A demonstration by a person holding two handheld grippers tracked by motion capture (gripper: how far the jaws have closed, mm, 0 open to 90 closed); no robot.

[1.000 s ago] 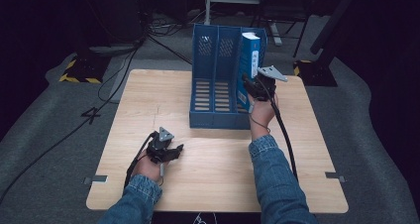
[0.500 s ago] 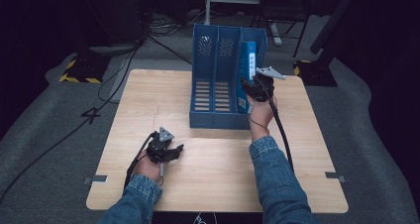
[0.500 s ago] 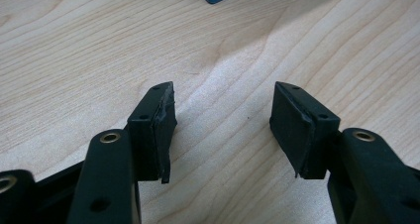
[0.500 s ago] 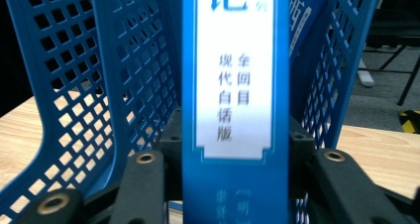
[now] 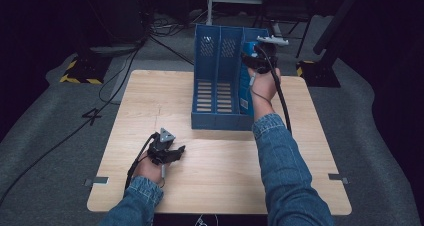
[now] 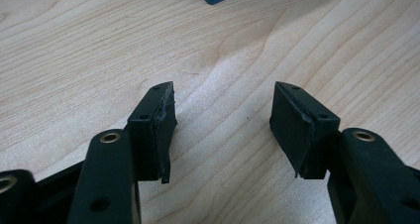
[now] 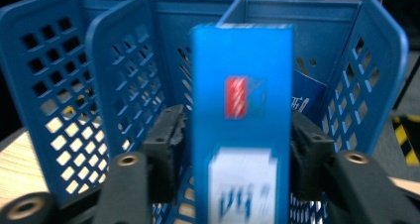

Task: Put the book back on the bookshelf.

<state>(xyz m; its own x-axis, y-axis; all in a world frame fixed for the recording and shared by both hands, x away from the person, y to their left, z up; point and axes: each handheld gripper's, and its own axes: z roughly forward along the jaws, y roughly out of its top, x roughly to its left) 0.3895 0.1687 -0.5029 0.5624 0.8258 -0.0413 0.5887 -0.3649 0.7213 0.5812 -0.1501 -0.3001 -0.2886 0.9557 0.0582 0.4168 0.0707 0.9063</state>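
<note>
Blue book (image 7: 241, 125) stands upright between the jaws of your right gripper (image 7: 237, 135), which clamp its two faces, long axis vertical, spine toward the camera. It sits at the mouth of the rightmost compartment of the blue file rack (image 5: 220, 81), so the coming move likely runs straight along that slot. Your left gripper (image 6: 223, 115) rests well apart on the wooden table (image 5: 165, 96), jaws spread and empty.

Dim lab or studio recording space, lone wooden table (image 5: 150, 101) on grey carpet (image 5: 45, 151), loose floor cables (image 5: 120, 61), hazard-taped stand bases (image 5: 80, 72), dark equipment behind.
</note>
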